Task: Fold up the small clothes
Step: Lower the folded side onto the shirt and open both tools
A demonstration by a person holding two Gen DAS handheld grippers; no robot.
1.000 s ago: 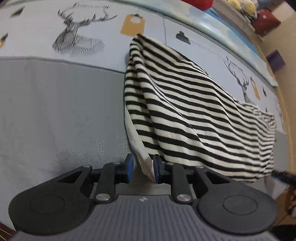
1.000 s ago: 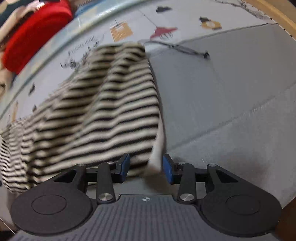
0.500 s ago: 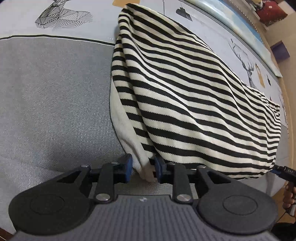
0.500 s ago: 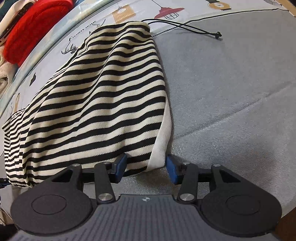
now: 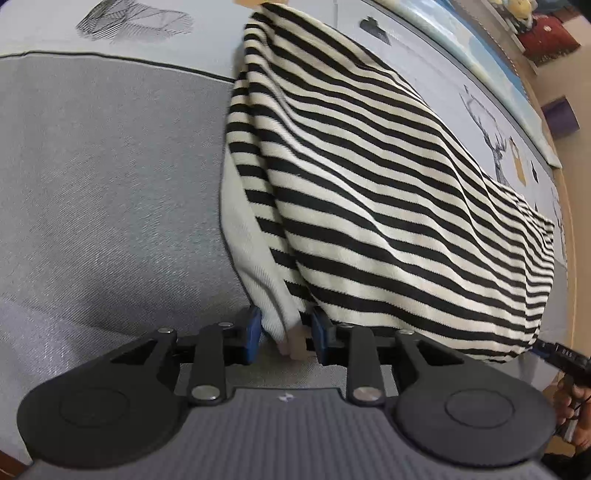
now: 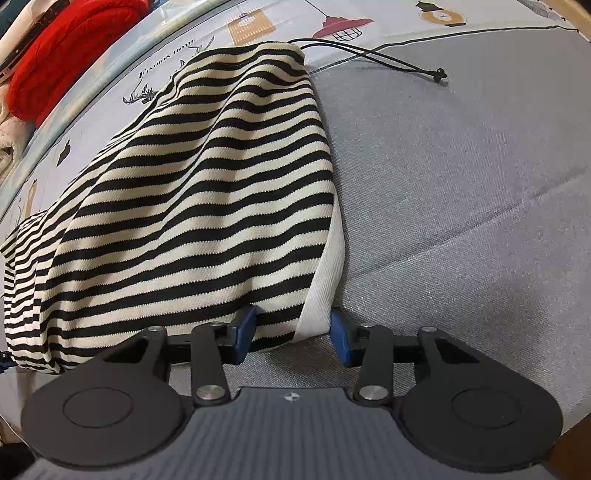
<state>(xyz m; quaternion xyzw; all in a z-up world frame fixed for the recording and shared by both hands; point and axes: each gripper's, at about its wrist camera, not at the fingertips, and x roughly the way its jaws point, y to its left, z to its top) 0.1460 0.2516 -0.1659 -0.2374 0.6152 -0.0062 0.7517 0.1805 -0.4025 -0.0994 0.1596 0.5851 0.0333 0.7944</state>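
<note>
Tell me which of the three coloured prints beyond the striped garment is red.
The middle one, a caged hanging lamp; the square print to its left is orange, the round one to its right yellow.

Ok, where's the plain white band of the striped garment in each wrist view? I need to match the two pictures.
Left wrist: white band runs down the garment's left edge, ending between the fingers.
Right wrist: white band runs down the garment's right edge, just inside the right finger.
Shared landmark: the striped garment on the grey cover.
</note>
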